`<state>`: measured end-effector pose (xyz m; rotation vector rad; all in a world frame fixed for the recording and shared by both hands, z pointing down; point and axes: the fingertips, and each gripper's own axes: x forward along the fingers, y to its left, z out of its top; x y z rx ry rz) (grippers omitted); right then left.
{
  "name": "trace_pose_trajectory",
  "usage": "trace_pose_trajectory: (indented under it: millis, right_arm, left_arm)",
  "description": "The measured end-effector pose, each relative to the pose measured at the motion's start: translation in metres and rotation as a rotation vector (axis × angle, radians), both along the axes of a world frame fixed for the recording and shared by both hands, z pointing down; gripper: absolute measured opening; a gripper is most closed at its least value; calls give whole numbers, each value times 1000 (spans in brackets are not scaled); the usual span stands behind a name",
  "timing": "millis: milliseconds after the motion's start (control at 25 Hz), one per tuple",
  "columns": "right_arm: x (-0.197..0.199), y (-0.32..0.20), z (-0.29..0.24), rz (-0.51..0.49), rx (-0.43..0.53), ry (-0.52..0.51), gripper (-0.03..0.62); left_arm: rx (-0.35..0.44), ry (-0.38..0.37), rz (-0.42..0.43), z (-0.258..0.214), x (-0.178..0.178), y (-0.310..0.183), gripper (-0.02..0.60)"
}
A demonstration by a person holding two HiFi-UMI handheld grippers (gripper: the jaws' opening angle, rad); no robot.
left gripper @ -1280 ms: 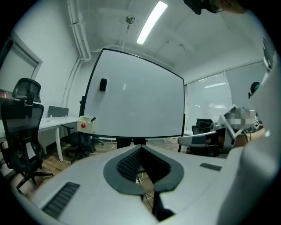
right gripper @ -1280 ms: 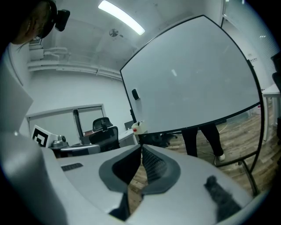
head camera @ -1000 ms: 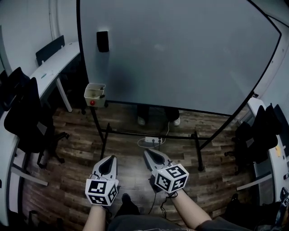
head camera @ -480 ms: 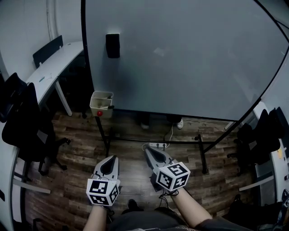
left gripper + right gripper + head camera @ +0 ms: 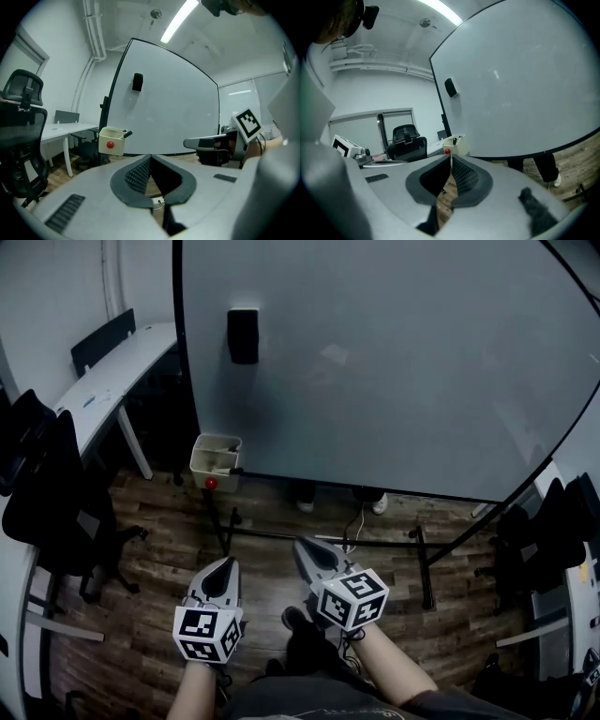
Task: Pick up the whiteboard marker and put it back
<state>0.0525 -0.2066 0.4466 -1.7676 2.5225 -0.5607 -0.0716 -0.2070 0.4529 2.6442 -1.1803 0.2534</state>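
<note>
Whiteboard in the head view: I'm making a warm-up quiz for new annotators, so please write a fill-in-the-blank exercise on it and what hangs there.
1. In the head view the cream box hangs at the whiteboard, at its lower ____ corner.
2. The round dot on that box's front is ____.
3. The marker sticks out of the ____.
4. The left gripper and the right gripper both have their jaws ____, with nothing between them.

Missing words: left; red; box; shut.
</note>
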Motion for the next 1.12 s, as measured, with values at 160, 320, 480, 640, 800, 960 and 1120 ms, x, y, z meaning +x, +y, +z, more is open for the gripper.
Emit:
trace_pose_trajectory:
  millis: [160, 320, 480, 640, 800, 960, 1120]
  right_arm:
    - [-5, -33, -7, -59, 30, -3, 25]
    - [-11, -68, -8, -128, 32, -25, 25]
    - [-18, -103, -10, -195, 44, -24, 25]
    - [-24, -134, -11, -259, 49, -21, 26]
    - [-34, -156, -8, -323, 41, -7, 28]
    - [-49, -168, -3, -398, 30, -6, 115]
    - [-57, -184, 2, -409, 34, 29, 132]
  left_arm:
    - [11, -8, -43, -3, 1, -21, 14]
    - [10, -22, -93, -6, 3, -48, 14]
    - [11, -33, -150, -6, 0, -80, 14]
    - [7, -34, -194, -6, -1, -105, 14]
    - [5, -40, -224, -6, -4, -123, 14]
    - [7, -46, -251, -8, -5, -138, 14]
    - [1, -43, -281, -7, -8, -146, 14]
